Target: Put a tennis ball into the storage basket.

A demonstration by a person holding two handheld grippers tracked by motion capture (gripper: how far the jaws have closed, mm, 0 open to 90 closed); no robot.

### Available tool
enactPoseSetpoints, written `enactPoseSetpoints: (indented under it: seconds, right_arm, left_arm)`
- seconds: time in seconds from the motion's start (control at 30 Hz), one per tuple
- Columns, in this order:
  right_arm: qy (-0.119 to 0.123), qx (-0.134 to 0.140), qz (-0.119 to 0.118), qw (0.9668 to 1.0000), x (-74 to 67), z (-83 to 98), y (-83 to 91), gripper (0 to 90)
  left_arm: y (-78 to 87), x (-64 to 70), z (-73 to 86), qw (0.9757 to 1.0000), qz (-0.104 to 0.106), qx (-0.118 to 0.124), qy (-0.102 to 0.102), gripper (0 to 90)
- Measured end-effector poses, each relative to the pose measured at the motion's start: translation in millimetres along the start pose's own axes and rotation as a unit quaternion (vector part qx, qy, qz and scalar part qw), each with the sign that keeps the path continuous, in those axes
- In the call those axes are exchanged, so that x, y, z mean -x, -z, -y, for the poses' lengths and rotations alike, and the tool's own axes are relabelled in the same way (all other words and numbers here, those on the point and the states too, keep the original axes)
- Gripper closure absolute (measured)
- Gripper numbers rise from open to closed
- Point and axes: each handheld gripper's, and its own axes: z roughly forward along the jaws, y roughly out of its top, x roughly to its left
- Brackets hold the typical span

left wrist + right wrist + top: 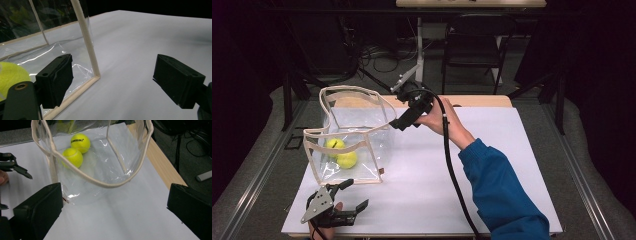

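White counter (492, 165), dark room behind. Your clear bag (362, 135) stands upright so two tennis balls (343, 152) stay inside. Right gripper (398, 123) at its rim, jaws apart, empty; left gripper (354, 195) waits near its corner, jaws apart.

From above I saw the clear bag (354, 135) with cream trim standing on the white table (492, 165), two yellow tennis balls (342, 152) resting inside it, touching each other. My right gripper (398, 123) hovered just beside the bag's upper right rim, its cable (452, 165) trailing back along the blue sleeve (502, 195). My left gripper (354, 194) sat low near the table's front edge, just in front of the bag, jaws spread apart and holding nothing.
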Motion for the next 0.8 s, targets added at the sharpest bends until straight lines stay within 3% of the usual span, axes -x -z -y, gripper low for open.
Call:
enactPoseSetpoints:
  seconds: [0.4, 0.8]
  right_arm:
    - [-0.008, -0.002, 0.014, 0.9999, -3.4, 33.4, 18.0, 0.0]
    - [-0.013, -0.012, 0.021, 0.9996, -6.7, 69.1, 19.7, 0.0]
  left_arm:
    - [-2.4, 0.4, -1.2, 1.0, 0.004, 0.001, -0.003, 15.7]
    - [-2.3, 0.5, -1.2, 1.0, 0.003, 0.002, -0.001, 15.7]
